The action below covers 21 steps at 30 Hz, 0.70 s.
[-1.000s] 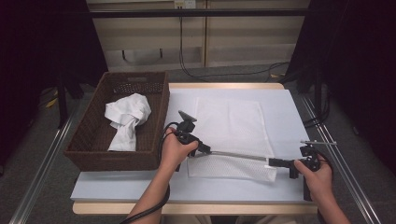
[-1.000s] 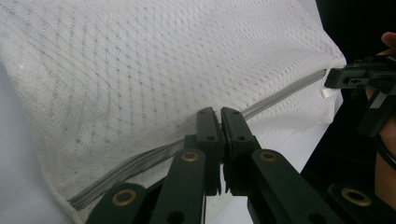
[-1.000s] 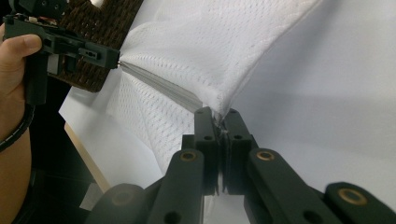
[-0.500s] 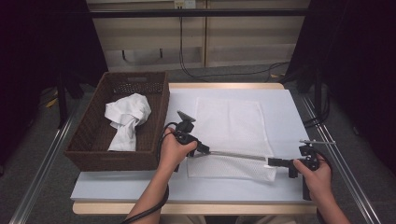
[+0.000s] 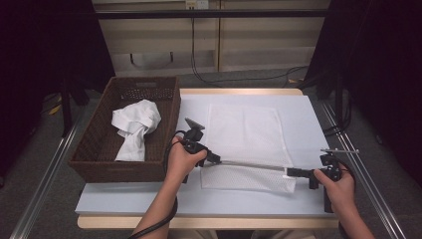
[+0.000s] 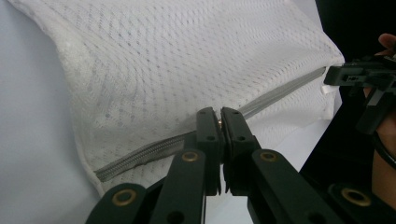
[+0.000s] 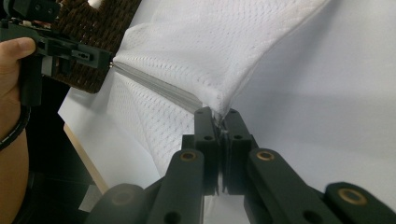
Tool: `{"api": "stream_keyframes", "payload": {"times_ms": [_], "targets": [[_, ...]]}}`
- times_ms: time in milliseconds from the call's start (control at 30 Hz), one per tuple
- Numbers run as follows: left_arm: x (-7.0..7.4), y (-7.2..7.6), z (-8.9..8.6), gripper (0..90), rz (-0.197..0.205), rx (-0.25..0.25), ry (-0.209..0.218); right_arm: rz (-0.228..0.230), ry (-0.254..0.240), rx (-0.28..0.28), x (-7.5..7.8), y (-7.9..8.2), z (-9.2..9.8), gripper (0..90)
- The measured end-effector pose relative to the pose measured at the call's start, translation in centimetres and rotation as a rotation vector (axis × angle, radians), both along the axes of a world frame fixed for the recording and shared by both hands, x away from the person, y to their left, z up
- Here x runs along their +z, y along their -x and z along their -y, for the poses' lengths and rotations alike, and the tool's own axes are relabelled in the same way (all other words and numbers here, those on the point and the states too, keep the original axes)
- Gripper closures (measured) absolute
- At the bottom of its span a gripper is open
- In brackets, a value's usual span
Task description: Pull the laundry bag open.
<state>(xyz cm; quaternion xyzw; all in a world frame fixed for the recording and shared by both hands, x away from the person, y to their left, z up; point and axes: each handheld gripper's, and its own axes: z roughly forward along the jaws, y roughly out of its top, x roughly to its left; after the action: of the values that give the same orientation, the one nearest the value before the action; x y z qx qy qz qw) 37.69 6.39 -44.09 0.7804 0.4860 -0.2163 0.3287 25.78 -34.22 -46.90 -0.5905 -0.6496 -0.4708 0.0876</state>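
Observation:
A white mesh laundry bag (image 5: pixel 244 134) lies flat on the white table (image 5: pixel 308 124). Its grey zipper (image 5: pixel 254 166) is pulled taut along the near edge and lifted a little between both grippers. My left gripper (image 5: pixel 215 160) is shut on the zipper's left end; in the left gripper view a small brass pull shows between the closed jaws (image 6: pixel 219 114). My right gripper (image 5: pixel 291 173) is shut on the bag's near right corner (image 7: pixel 218 115), where the zipper (image 7: pixel 154 84) ends. The mesh (image 7: pixel 210 46) rises in a fold from that corner.
A dark wicker basket (image 5: pixel 94 164) stands at the table's left side, holding a crumpled white cloth (image 5: pixel 134 124). Metal rails run along the floor on both sides. A cabinet with hanging cables stands behind the table.

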Motion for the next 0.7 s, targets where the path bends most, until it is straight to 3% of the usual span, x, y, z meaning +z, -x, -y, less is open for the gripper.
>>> {"api": "stream_keyframes", "payload": {"times_ms": [100, 133, 167, 233, 433, 567, 633, 700], "targets": [[0.0, 0.1, 0.1, 87.1, 0.0, 0.0, -0.013, -0.002, 0.003, 0.002, -0.1, -0.1, 0.0, 87.7], [0.1, 0.1, 0.0, 87.2, 0.014, 0.014, -0.049, 0.003, 0.033, -0.006, -0.1, -0.1, -0.1, 87.7], [0.1, 0.1, -0.1, 87.2, 0.019, 0.011, -0.054, 0.009, 0.064, -0.01, 0.0, -0.1, 0.0, 87.7], [0.3, 0.1, -0.3, 87.2, 0.009, 0.015, -0.019, 0.003, 0.03, -0.011, -0.1, -0.1, 0.3, 87.7], [0.2, 0.1, -0.5, 87.1, -0.004, 0.021, 0.004, -0.002, 0.016, -0.005, -0.1, -0.2, 0.4, 87.7], [0.4, 0.1, -0.9, 87.1, 0.012, 0.039, -0.024, -0.002, 0.028, -0.014, 0.0, -0.3, 0.6, 87.7], [0.4, 0.2, -0.9, 87.1, 0.0, 0.033, 0.003, -0.001, 0.011, -0.027, -0.1, -0.3, 1.1, 87.7], [0.5, 0.2, -0.9, 87.1, 0.01, 0.019, -0.014, -0.009, 0.012, -0.028, -0.2, -0.2, 1.3, 87.7]]}}
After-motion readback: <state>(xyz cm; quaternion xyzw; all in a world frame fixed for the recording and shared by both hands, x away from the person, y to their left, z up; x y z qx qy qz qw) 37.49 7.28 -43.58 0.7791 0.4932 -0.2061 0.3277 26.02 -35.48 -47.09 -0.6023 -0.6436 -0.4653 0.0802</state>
